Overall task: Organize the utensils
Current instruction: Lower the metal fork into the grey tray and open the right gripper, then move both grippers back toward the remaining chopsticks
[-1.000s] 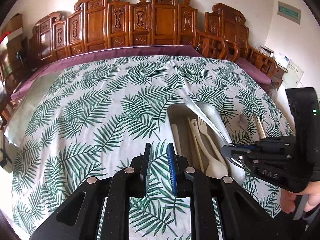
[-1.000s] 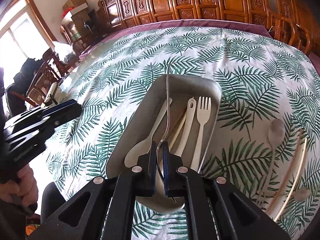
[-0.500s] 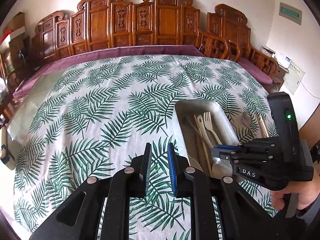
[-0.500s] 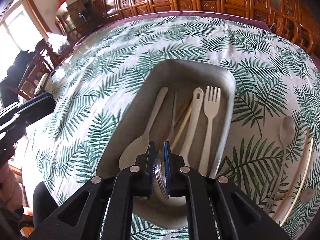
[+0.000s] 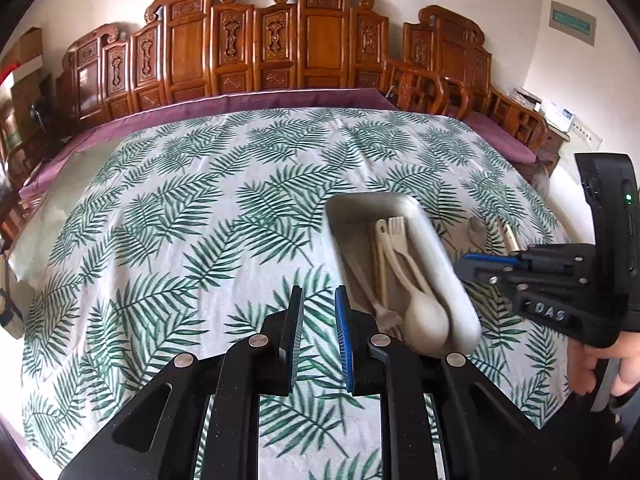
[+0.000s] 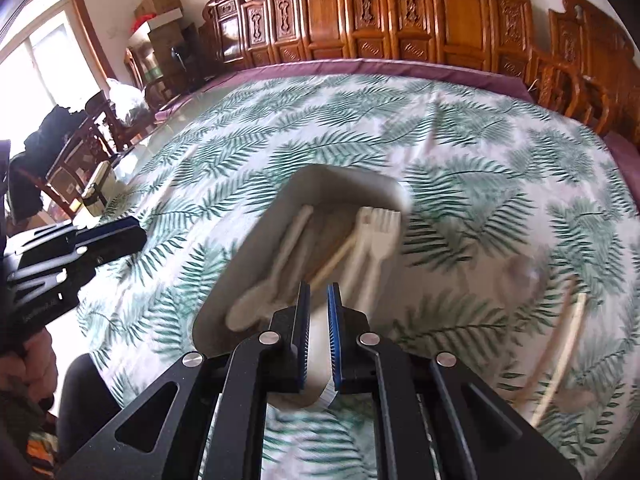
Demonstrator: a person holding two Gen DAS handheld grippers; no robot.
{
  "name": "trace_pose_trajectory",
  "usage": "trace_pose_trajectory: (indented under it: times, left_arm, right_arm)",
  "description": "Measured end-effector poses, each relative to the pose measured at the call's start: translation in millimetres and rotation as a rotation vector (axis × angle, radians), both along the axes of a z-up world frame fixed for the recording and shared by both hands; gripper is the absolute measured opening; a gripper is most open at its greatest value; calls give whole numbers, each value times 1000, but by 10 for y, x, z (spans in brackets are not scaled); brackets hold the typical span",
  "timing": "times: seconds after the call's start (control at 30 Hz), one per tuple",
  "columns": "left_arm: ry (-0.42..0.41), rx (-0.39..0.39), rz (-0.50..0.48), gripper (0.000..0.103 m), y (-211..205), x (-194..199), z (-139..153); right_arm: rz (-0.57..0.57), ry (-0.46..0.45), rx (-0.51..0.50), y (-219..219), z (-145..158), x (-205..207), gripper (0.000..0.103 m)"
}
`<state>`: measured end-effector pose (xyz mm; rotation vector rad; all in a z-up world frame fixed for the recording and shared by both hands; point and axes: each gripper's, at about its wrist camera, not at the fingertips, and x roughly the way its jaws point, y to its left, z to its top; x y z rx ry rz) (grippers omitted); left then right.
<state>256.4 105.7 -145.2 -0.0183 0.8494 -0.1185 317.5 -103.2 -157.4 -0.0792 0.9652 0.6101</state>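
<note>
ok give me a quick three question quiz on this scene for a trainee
1. True or false: the right gripper holds a utensil between its jaws.
2. Where does the cream plastic fork lie? A: in the grey oblong tray. B: on the bare cloth. C: in the left gripper.
3. Fill in: outside the tray, on the leaf-print tablecloth, a pale spoon lies beside a pair of ____.

Key: 1 false, the jaws are empty; 2 A; 3 chopsticks.
</note>
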Motion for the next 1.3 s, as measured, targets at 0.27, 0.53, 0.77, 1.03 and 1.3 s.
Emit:
trace_pose_trajectory:
  times: [0.27,0.53,0.77,1.03,1.3]
  left_arm:
    - [-9,-11,-59,15,-333,-33,38]
    - [-6,-29,-137,15,-821,-64,16]
    - [15,-49,-183,15,-1213,-95,-93]
    - [37,-35,-213,15,-1486,-136,-203]
    - [52,-25,-231,15,-1642,-156,-273]
  right_arm:
    - [-68,-51,-80,-804,-48,-135,10]
    - [-173,-28,-124,-1561,-273,-141,10]
    - [-205,10,-118,-1812,-490,-154,10]
    - [-197,53,-129,-1751,-718,-114,24]
    - [-222,78,-191,-1691,-850,-50,21]
